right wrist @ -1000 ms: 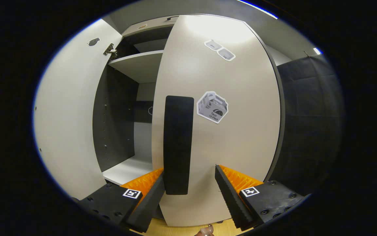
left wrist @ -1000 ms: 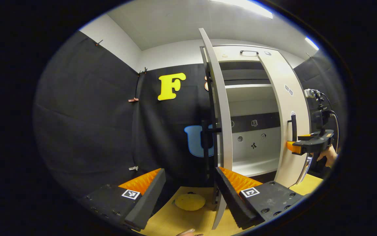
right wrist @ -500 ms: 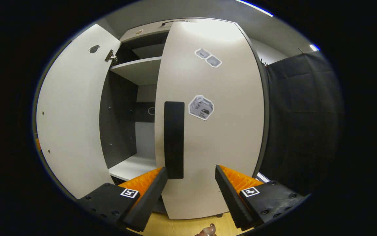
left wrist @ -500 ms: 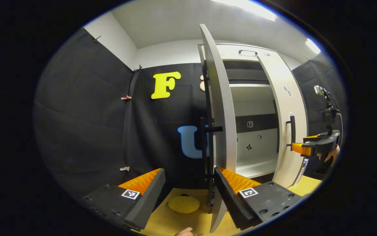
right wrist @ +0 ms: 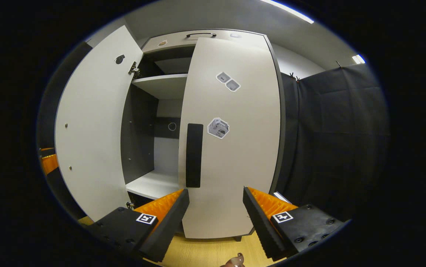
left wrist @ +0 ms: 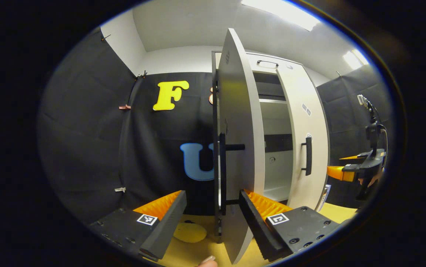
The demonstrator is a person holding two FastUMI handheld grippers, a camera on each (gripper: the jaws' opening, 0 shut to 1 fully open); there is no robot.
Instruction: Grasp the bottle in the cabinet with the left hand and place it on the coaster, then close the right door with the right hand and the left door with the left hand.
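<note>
Doors come next: right door (right wrist: 231, 148) sits nearly shut, left door (left wrist: 237, 148) stands open. Left gripper (left wrist: 211, 207), spread and empty beside its handle (left wrist: 223, 167), should push it flat; right gripper (right wrist: 215, 207) hangs open. Coaster (left wrist: 190, 232) lies bare at the tabletop's (left wrist: 183, 256) front edge; the bottle's whereabouts cannot be told.

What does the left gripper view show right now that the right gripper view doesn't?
Left gripper view: the yellow coaster on the table, the open left door nearly edge-on with its outer handle, and the right gripper, held off to the side of the right door.

Right gripper view: the right door's front face-on with its stickers, and the left door's inner face with a hinge.

Shared: both doors, the cabinet shelves, and the wooden table.
</note>
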